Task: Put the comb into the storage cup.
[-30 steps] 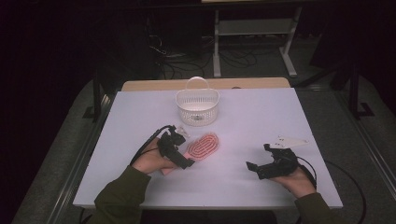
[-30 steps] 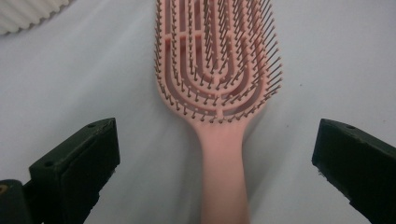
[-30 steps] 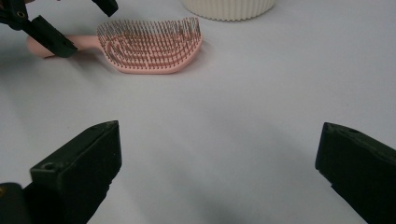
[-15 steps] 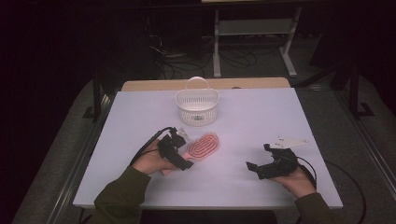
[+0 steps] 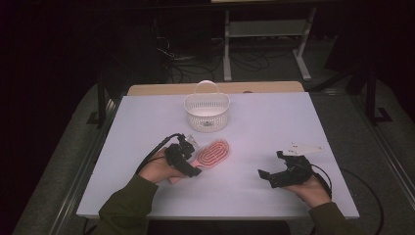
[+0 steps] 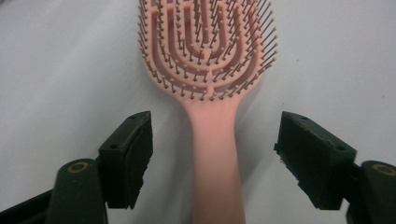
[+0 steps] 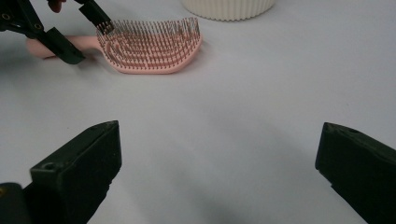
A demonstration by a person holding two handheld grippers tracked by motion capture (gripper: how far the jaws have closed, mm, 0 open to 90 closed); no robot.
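A pink hairbrush (image 5: 214, 153) lies bristles up on the white table (image 5: 274, 122), left of centre. My left gripper (image 5: 192, 157) sits over its handle (image 6: 217, 154); the jaws have just been closing and stand on either side of the handle, with a gap on both sides, so it is open. In the right gripper view the brush (image 7: 149, 45) lies at the upper left with the left gripper (image 7: 81, 39) astride the handle. My right gripper (image 5: 270, 166) rests low at the table's right front, jaws wide open around bare tabletop.
A white ribbed basket (image 5: 207, 111) with a handle stands at the back centre of the table, behind the brush; its base (image 7: 227, 8) shows in the right gripper view. Beyond the table's far edge are a wooden board (image 5: 274, 87), cables and a metal stand on the dark floor.
The left gripper's jaws have narrowed around the brush handle. Both hands and the brush stay where they were.
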